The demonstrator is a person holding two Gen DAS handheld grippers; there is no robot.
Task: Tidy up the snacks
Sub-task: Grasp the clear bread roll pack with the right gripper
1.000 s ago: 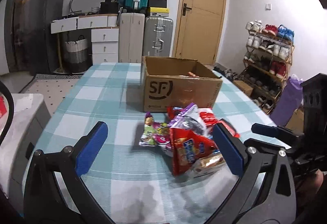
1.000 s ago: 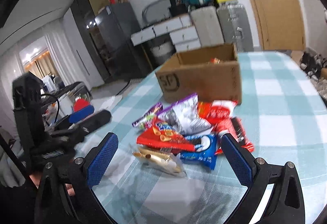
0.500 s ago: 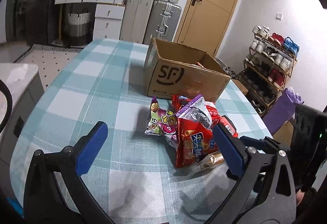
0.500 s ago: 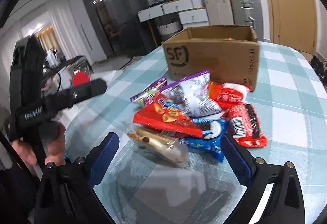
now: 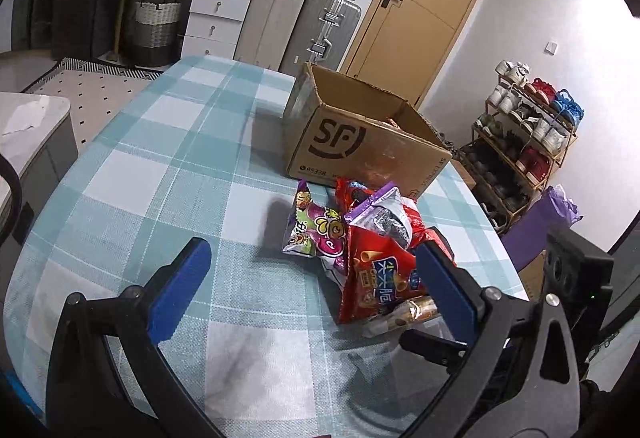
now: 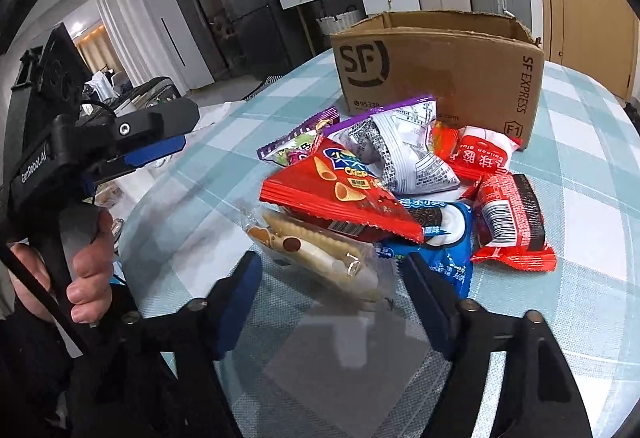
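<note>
A pile of snack packets lies on the checked tablecloth in front of an open cardboard SF box (image 5: 360, 142) (image 6: 440, 66). On top is a red crisp bag (image 6: 340, 194) (image 5: 380, 278). A clear packet of wafer rolls (image 6: 316, 250) lies nearest, with a blue cookie pack (image 6: 440, 238), a grey-purple bag (image 6: 404, 146), a purple candy bag (image 5: 316, 230) and red packets (image 6: 512, 214) around it. My right gripper (image 6: 332, 294) is open, its fingers on either side of the wafer packet's near end. My left gripper (image 5: 312, 278) is open and empty, left of the pile.
The table's (image 5: 160, 166) round edge falls off at left and right. Suitcases (image 5: 316, 26), white drawers (image 5: 212, 14) and a door (image 5: 420, 10) stand behind the table. A shoe rack (image 5: 528, 130) stands at right. The left gripper's body (image 6: 100, 146) shows in the right wrist view.
Both grippers have moved closer to the pile. The right gripper has come down and narrowed its opening around the wafer packet's end. The left gripper has tilted down toward the table.
</note>
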